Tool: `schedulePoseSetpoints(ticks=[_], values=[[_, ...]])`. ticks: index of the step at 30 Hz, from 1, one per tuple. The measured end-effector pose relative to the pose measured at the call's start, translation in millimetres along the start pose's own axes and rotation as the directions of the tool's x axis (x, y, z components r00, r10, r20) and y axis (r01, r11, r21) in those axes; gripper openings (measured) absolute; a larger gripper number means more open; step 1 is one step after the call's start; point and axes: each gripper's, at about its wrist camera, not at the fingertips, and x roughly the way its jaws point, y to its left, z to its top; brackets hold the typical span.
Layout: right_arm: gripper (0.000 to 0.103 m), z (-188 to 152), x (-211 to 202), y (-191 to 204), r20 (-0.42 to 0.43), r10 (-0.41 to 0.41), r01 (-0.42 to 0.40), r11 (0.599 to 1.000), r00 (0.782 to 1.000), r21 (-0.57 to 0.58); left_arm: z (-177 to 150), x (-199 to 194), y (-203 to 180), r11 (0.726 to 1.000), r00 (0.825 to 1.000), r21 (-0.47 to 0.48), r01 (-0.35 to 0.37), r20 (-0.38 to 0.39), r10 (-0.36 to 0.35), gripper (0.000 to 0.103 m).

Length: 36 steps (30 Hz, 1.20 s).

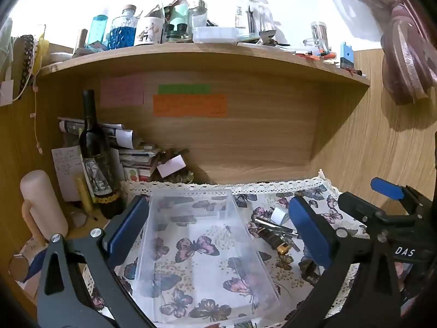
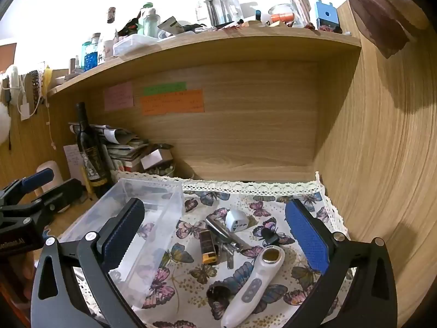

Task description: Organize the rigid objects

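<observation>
Both tools released: left tool (image 1: 218, 229) frames the empty clear box (image 1: 202, 248); right tool (image 2: 215, 235) frames the loose items, including a plug adapter (image 2: 236, 220), awaiting sorting

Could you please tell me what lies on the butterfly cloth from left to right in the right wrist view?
Clear plastic box → brown-and-yellow lighter → white travel adapter → black hair clip.
</observation>
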Motion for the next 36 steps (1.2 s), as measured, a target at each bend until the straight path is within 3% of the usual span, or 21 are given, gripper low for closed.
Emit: schedulePoseSetpoints(ticks=[3, 4, 12, 36], values=[[0.103, -2, -2, 1, 0.007, -0.002, 0.002, 1.000, 1.000, -0.005, 1, 1, 3, 1.000, 1.000, 0.002, -0.005, 0.001, 0.005, 0.103], [0.103, -2, -2, 1, 0.008, -0.003, 0.003, 1.000, 1.000, -0.006, -1, -3, -2, 0.999, 0.999, 0.039, -0.013, 0.033, 0.012, 0.103], [0.103, 5, -5, 1, 0.012, -0.001, 0.001, 1.000, 1.000, -0.003, 14, -5, -2, 0.999, 1.000, 0.041, -0.010, 0.026, 0.009, 0.103], [0.103, -2, -9, 1, 0.042, -0.006, 0.006, 1.000, 0.999, -0.003, 6, -5, -9, 0.998, 0.998, 0.065, -0.024, 0.055, 0.021, 0.103]])
